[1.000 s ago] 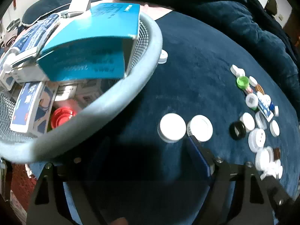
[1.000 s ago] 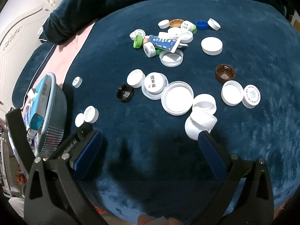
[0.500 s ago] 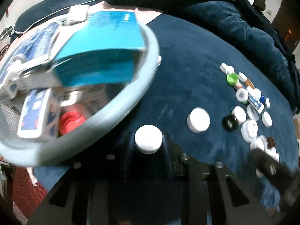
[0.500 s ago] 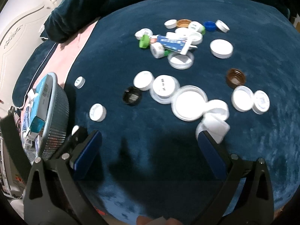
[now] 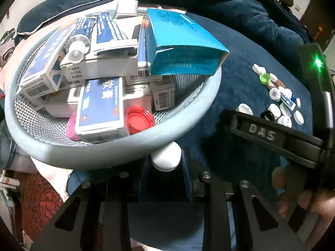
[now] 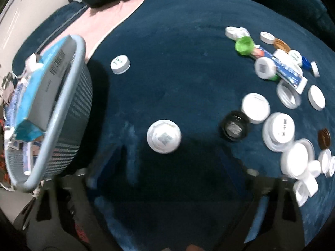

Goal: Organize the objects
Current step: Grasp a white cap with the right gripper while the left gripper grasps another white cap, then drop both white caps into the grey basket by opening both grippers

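My left gripper point(image 5: 165, 165) is shut on a white bottle cap point(image 5: 166, 156) and holds it just below the near rim of a grey mesh basket point(image 5: 184, 117). The basket holds several medicine boxes, a teal box point(image 5: 184, 50), a tube and a red cap point(image 5: 139, 120). My right gripper point(image 6: 167, 179) is open and empty over the blue cloth, with a white cap point(image 6: 164, 136) lying just ahead between its fingers. The basket also shows at the left of the right wrist view point(image 6: 69, 96).
Several loose caps, white, black point(image 6: 234, 128), green point(image 6: 244, 45) and brown, plus a small tube point(image 6: 282, 71), are scattered at the right. A lone white cap point(image 6: 120, 64) lies near the basket. The right gripper's body point(image 5: 272, 138) crosses the left wrist view.
My left gripper closed on a white cap and lifted it towards the basket rim. My right gripper moved left and forward towards the remaining white cap.
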### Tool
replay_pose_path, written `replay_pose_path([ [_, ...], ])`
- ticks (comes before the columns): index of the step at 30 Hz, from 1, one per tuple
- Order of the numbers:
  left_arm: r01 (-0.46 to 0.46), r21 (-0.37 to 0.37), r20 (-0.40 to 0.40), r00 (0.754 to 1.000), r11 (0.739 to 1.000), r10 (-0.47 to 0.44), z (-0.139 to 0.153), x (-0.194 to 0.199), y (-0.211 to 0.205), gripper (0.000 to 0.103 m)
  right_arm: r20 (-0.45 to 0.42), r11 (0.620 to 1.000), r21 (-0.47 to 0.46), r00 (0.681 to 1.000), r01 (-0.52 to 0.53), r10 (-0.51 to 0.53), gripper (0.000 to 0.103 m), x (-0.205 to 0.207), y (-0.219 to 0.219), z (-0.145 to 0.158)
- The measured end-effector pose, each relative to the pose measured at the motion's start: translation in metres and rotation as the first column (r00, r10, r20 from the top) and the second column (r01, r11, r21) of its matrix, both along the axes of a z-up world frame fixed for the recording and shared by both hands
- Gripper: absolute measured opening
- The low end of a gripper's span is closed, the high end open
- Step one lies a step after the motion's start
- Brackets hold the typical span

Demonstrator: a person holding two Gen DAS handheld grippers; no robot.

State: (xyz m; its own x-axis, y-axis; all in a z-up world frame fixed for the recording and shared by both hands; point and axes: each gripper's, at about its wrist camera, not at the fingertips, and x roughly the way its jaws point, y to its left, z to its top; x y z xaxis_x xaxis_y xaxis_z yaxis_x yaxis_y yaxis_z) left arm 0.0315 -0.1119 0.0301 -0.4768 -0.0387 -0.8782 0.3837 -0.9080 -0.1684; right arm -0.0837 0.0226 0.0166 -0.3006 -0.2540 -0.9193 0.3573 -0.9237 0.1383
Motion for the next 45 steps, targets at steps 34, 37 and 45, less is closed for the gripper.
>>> replay_pose_path([
  [34, -0.161, 0.127, -0.164, 0.97, 0.979, 0.181, 0.081, 0.057, -0.096, 0.03, -0.082, 0.935, -0.322, 0.988, -0.15, 0.13, 0.031, 0.073, -0.054, 0.099],
  [37, -0.167, 0.117, -0.167, 0.968, 0.979, 0.185, 0.08, 0.058, -0.102, 0.03, -0.062, 0.931, -0.332, 0.988, -0.151, 0.138, 0.03, 0.074, -0.063, 0.096],
  [45, -0.138, 0.1, -0.16, 0.975, 0.985, 0.153, 0.071, 0.049, -0.101, 0.046, 0.008, 0.93, -0.351, 0.993, -0.106, 0.117, 0.04, 0.067, -0.066, 0.082],
])
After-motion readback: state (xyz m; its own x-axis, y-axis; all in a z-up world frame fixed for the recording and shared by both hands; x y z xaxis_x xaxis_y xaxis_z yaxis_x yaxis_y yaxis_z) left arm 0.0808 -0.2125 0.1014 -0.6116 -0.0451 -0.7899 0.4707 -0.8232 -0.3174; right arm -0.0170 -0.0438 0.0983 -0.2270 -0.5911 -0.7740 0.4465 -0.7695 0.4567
